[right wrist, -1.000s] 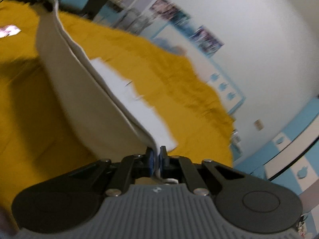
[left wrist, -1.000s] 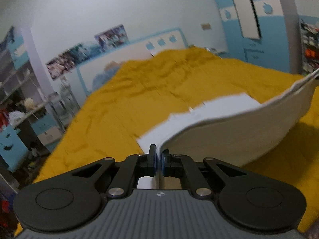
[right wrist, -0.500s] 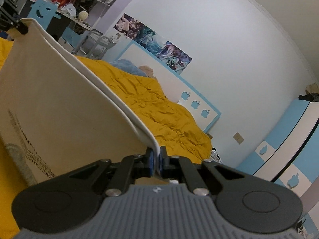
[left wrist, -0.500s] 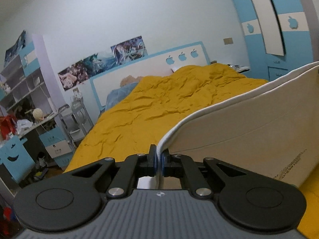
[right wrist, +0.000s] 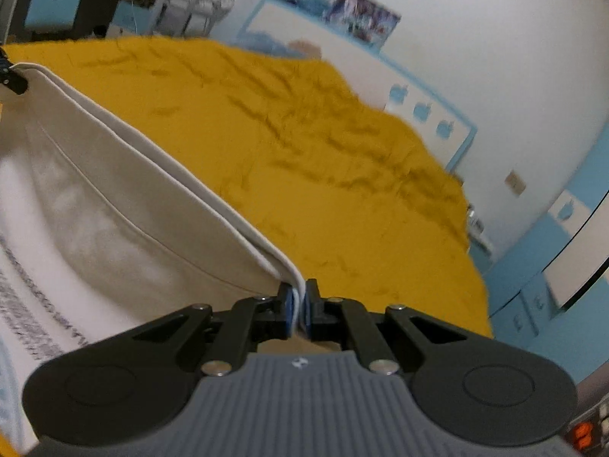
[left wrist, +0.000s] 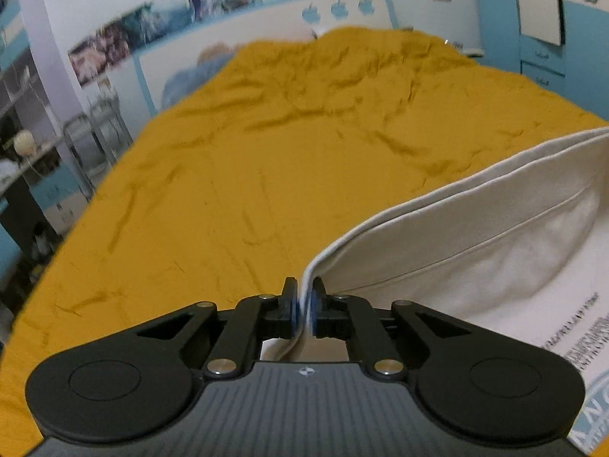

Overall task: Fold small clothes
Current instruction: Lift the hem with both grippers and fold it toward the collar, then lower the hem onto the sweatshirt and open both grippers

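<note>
White garment (left wrist: pixel 475 251) hangs stretched over the yellow bed (left wrist: pixel 266 175), doubled hem uppermost. Right gripper (right wrist: pixel 299 306) jaws clench one hem corner; left gripper (left wrist: pixel 303 306) jaws are opening, cloth between them. Tension probably keeps the fold edge straight.

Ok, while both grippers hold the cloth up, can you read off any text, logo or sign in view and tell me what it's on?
Nothing reads cleanly.
White garment: rows of small dark print near its lower edge, too blurred to read.
Same print in the right wrist view, also blurred.
Large pale blue letters at the garment's bottom corner, cut off; unreadable.
Headboard: blue apple shapes, no words.
Wall posters: pictures only, any lettering too small.
</note>
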A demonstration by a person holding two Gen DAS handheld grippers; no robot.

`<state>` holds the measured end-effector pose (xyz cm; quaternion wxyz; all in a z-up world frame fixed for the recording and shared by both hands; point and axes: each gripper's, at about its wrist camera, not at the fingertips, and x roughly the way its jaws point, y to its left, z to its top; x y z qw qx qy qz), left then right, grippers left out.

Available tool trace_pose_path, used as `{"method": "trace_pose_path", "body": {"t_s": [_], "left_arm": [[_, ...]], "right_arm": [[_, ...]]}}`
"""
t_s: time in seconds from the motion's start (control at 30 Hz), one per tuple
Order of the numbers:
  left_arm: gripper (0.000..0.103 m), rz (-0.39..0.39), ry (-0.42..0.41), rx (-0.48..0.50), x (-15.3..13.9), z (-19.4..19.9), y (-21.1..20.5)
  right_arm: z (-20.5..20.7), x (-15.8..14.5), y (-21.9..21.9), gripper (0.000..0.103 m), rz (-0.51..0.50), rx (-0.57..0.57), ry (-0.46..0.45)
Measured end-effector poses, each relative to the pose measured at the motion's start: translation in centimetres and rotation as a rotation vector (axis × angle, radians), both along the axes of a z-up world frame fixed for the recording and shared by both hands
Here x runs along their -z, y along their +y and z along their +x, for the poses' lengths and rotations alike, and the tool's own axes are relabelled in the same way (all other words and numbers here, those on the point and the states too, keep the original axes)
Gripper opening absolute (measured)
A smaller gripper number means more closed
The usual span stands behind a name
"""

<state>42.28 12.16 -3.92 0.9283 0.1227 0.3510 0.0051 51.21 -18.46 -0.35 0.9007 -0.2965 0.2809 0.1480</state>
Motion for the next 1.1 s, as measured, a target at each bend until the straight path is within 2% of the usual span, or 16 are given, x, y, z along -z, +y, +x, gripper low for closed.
{"method": "trace_pose_path", "body": {"t_s": [0.13,0.2,0.27,0.37,0.43,0.5,0.63,0.73,0.87,1.0,1.1], "left_arm": [[0.021,0.003,0.030,-0.027,2.0,1.7,0.6],[0.035,0.010,0.033,-0.053,2.7,2.4,1.0],[0.040,0.024,0.018,-0.082,2.9,2.4,1.1],[0.050,0.035,-0.013,-0.118,2.7,1.5,1.5],[0.051,0.010,-0.017,-0.140,2.3,0.9,2.2],[0.051,-0.029,-0.007,-0.154,1.6,0.0,2.9],[0.051,-0.080,0.004,-0.157,-0.1,-1.7,3.8],[0.051,-0.152,0.039,-0.160,-1.1,-3.3,4.7],[0.053,-0.291,0.090,-0.196,-1.5,-6.9,6.5],[0.054,-0.445,0.140,-0.265,-0.7,-10.8,8.7],[0.055,-0.567,0.160,-0.344,0.7,-13.8,10.4]], "right_arm": [[3.1,4.4,0.7,0.000,-0.006,0.030,0.045],[4.2,5.9,1.1,0.000,-0.002,0.046,0.053],[5.0,6.8,1.3,0.015,0.003,0.066,0.046],[5.1,7.1,1.1,0.032,0.028,0.086,0.018],[4.6,6.7,0.5,0.044,0.043,0.111,0.000],[4.6,6.1,0.0,0.046,0.056,0.136,-0.010],[2.9,4.5,-1.3,0.047,0.119,0.167,0.038],[0.9,3.4,-2.5,0.046,0.198,0.193,0.133],[-2.6,2.5,-4.7,0.047,0.321,0.248,0.256],[-6.1,2.9,-8.0,0.054,0.459,0.331,0.399],[-9.3,3.8,-10.5,0.058,0.511,0.427,0.448]]}}
